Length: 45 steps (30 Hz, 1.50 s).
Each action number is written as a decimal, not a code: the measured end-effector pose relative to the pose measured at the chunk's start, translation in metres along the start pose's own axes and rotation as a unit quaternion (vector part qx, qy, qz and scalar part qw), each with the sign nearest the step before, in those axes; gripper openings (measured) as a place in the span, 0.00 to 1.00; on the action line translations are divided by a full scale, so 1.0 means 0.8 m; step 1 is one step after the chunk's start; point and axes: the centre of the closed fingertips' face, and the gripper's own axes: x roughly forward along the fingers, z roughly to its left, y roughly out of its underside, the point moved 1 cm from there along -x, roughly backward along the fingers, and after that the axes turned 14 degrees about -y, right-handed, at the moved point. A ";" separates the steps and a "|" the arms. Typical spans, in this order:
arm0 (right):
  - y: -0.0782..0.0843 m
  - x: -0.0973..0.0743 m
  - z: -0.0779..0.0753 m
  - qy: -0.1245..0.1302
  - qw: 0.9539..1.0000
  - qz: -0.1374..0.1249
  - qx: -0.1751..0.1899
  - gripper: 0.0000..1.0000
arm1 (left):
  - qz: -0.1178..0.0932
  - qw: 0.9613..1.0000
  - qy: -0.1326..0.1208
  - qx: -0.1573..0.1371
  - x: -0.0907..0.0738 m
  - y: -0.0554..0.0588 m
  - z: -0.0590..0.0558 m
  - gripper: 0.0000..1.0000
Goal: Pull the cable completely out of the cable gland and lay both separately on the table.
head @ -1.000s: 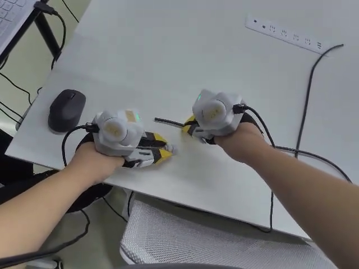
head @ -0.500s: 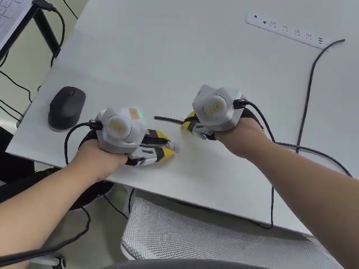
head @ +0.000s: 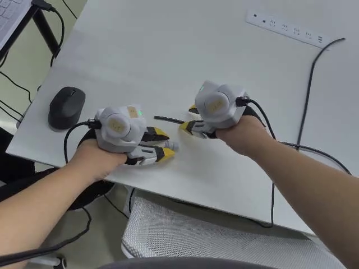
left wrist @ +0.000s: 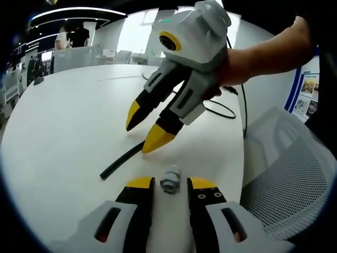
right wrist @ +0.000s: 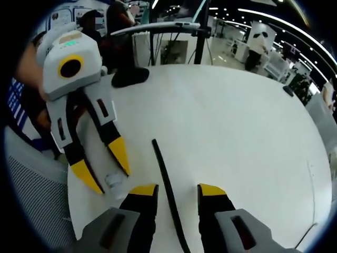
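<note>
White table (head: 168,50), left gripper (left wrist: 171,182) released around gland (left wrist: 170,179), right gripper (right wrist: 177,188) released astride cable (right wrist: 163,171)

The left gripper (head: 166,143) and right gripper (head: 188,119) match: rounded pale-grey housings, each with a small green light (head: 136,115) on top, black fingers (left wrist: 138,211) tipped yellow, and a black lead (head: 70,137) from the rear.

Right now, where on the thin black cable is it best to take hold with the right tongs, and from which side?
Probably the straight stretch just behind its free end, from above, one jaw on each side. The thin black cable lies flat on the white table and runs between the open right tongs.
</note>
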 end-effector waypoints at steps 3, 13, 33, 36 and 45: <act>-0.001 -0.011 0.000 0.007 1.000 -0.009 0.003 0.32 | -0.001 1.000 -0.001 -0.005 -0.002 -0.001 0.001 0.30; -0.015 -0.068 0.024 0.007 0.997 -0.067 0.025 0.50 | -0.021 0.999 -0.006 -0.030 -0.023 -0.024 -0.004 0.41; -0.003 -0.187 0.069 0.035 0.984 -0.166 0.049 0.73 | -0.049 0.998 -0.011 -0.045 -0.069 -0.065 -0.029 0.62; 0.005 -0.210 0.077 0.047 0.976 -0.201 0.075 0.75 | -0.059 0.997 -0.014 -0.051 -0.082 -0.076 -0.032 0.66; 0.049 -0.256 0.101 0.067 0.955 -0.256 0.133 0.84 | -0.074 0.995 -0.023 -0.062 -0.113 -0.095 -0.038 0.74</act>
